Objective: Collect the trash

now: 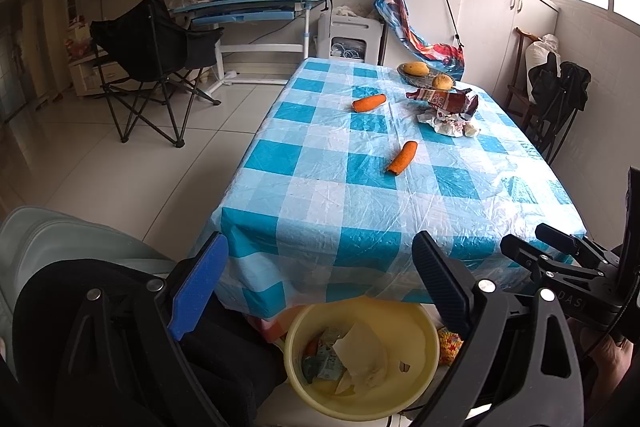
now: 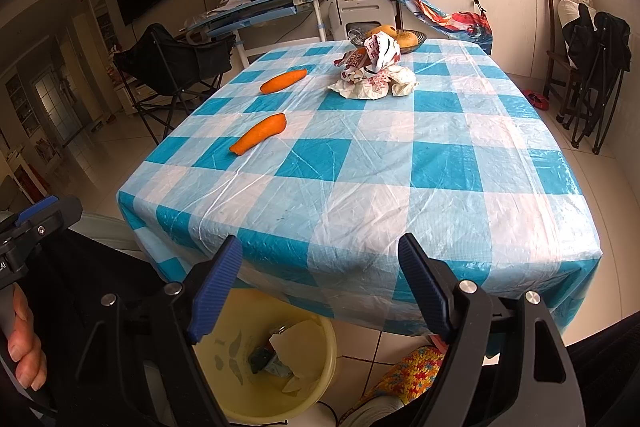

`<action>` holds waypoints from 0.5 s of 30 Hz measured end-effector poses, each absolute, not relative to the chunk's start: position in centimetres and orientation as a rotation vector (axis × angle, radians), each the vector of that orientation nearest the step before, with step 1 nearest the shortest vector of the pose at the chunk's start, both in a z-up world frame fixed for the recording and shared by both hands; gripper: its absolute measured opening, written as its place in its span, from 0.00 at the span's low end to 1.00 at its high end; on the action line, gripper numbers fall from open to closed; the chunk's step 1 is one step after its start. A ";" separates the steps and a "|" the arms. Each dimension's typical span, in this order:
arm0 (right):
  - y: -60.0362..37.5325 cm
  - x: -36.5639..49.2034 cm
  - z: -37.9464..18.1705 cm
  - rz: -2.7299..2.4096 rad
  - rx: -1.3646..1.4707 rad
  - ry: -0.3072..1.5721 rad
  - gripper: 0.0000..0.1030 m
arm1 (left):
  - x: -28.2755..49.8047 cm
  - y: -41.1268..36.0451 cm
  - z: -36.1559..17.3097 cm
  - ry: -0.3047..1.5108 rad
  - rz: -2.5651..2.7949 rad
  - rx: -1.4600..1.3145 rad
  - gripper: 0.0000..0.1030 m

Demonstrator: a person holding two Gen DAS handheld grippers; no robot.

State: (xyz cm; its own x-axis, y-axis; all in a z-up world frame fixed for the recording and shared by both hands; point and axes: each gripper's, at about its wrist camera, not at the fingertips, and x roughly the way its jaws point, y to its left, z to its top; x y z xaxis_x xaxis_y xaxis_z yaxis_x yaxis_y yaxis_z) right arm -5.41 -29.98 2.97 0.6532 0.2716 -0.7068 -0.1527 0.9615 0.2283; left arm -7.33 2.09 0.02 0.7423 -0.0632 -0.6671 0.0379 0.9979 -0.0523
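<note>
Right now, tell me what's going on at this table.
A person holds a left gripper and a right gripper, both with jaws open and empty, over a yellow plastic basin on the floor that already holds some wrappers. On the blue-and-white checked tablecloth a pile of crumpled wrappers is not yet collected, along with two orange carrot pieces.
</note>
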 end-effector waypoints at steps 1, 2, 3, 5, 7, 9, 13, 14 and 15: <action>-30.0 -5.4 3.0 0.241 0.153 0.825 0.75 | -7.3 2.1 0.0 0.733 -0.055 -0.036 0.87; -30.0 -5.4 3.0 0.241 0.153 0.825 0.75 | -7.3 2.2 0.1 0.733 -0.054 -0.036 0.87; -30.0 -5.4 3.0 0.242 0.153 0.824 0.75 | -7.3 2.2 0.1 0.733 -0.054 -0.035 0.87; -29.9 -5.4 3.0 0.241 0.154 0.825 0.75 | -7.2 2.2 0.1 0.734 -0.053 -0.035 0.87; -29.9 -5.4 3.0 0.241 0.153 0.825 0.75 | -7.3 2.1 0.0 0.734 -0.053 -0.035 0.87; -29.9 -5.4 3.0 0.241 0.153 0.825 0.75 | -7.2 2.3 0.0 0.737 -0.050 -0.033 0.87; -29.9 -5.4 2.9 0.241 0.151 0.826 0.75 | -7.1 2.5 -0.1 0.739 -0.048 -0.032 0.88; -29.9 -5.4 2.9 0.241 0.152 0.826 0.75 | -7.1 2.6 -0.1 0.740 -0.048 -0.032 0.87; -29.9 -5.4 2.9 0.241 0.152 0.826 0.75 | -7.1 2.5 -0.1 0.740 -0.048 -0.032 0.88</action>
State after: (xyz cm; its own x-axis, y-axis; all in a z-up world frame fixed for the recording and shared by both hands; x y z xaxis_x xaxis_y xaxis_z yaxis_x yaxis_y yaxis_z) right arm -5.43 -29.92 2.86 0.6526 0.2705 -0.7077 -0.1527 0.9619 0.2269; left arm -7.12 2.51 -0.11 0.7375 -0.0549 -0.6731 0.0325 0.9984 -0.0458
